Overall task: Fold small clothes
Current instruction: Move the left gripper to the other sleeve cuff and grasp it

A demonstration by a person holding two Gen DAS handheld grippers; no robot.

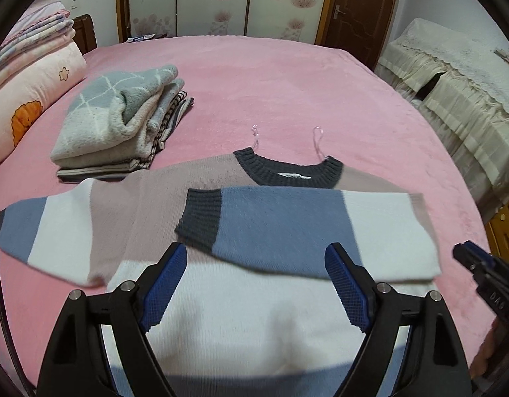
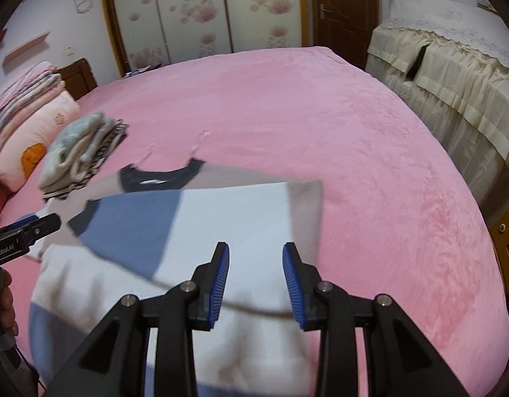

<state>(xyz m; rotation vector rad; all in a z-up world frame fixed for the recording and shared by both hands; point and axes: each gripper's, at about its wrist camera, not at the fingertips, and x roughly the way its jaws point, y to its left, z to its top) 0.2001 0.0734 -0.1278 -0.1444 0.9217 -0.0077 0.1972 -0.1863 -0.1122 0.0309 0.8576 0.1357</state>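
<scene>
One sleeve's folded across the sweater (image 1: 254, 314); left tongs (image 1: 256, 261) and right tongs (image 2: 255, 261) both apart, empty above it. Next I'd grab the other sleeve (image 1: 56, 231), left of the left tongs.

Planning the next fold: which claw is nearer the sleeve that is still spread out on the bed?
Left. The left claw hangs open above the sweater's middle, beside the unfolded sleeve. The right claw is over the opposite edge, past the folded sleeve.
</scene>
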